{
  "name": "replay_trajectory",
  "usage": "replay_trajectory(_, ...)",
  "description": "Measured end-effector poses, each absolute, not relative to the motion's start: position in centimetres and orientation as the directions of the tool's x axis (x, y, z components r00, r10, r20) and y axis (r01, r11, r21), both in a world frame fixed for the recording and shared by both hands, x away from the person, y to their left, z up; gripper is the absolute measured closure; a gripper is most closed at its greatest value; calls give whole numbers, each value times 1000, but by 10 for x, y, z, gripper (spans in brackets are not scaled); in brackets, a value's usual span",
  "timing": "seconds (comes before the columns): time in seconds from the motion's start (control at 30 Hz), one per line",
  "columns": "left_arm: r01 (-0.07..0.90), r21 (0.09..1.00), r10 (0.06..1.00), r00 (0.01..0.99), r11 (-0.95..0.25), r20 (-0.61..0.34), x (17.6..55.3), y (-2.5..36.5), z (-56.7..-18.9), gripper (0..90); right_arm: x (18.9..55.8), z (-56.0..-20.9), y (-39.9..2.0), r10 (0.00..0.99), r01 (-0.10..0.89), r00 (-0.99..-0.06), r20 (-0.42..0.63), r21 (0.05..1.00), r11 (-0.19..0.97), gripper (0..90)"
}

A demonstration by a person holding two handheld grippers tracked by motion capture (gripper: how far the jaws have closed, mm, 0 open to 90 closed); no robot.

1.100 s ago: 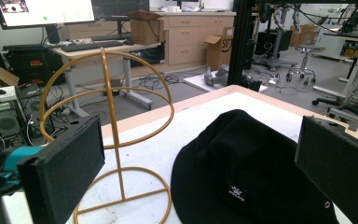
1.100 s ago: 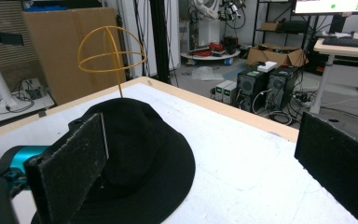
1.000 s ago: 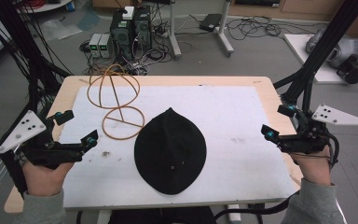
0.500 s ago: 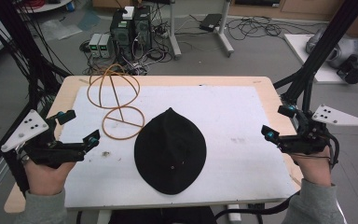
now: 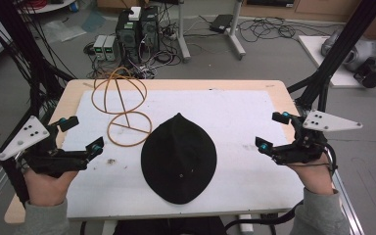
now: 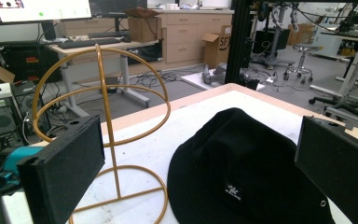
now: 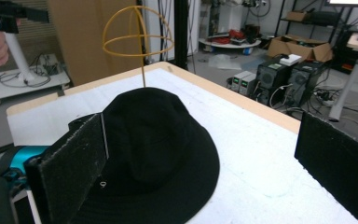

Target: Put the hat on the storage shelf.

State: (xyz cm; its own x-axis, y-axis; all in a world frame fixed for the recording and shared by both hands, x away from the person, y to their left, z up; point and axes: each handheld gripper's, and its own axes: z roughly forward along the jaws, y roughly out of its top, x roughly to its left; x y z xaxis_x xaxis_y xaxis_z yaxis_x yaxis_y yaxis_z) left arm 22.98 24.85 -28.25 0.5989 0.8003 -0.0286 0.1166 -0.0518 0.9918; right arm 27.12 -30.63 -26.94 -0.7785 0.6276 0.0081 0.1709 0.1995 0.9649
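A black bucket hat (image 5: pixel 179 159) lies flat in the middle of the white mat (image 5: pixel 240 117); it is also in the left gripper view (image 6: pixel 242 163) and the right gripper view (image 7: pixel 154 140). A gold wire hat stand (image 5: pixel 122 105) stands upright at the back left of the mat, seen too as the stand (image 6: pixel 102 116) and the stand (image 7: pixel 139 35). My left gripper (image 5: pixel 82 133) hovers open at the left, apart from the hat. At the right edge my right gripper (image 5: pixel 272 131) hovers open, holding nothing.
The wooden table (image 5: pixel 73 90) edges frame the mat. Black frame posts (image 5: pixel 333 58) rise at the right and left. Computers and cables (image 5: pixel 137 27) sit on the floor beyond the far edge.
The left gripper has shifted slightly to the right, toward the hat. The right gripper, the hat and the stand have not moved.
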Motion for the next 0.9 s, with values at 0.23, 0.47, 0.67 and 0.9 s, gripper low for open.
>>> replay_trajectory(0.23, 124, 991, 809, 587, -55, -29, 225, 252, -284, 17, 278, -271, -284, 604, 171, -797, 5, 961, 218, 16)
replay_trajectory(0.47, 128, 990, 814, 580, -56, -29, 221, 255, -285, 17, 286, -273, -263, 575, 167, -818, -11, 952, 256, 16)
replay_trajectory(0.67, 131, 990, 815, 579, -58, -29, 221, 254, -286, 18, 288, -276, -244, 559, 168, -829, -16, 946, 277, 16)
replay_trajectory(0.9, 132, 990, 813, 582, -59, -29, 223, 252, -286, 17, 292, -285, -221, 536, 174, -844, -21, 934, 311, 16)
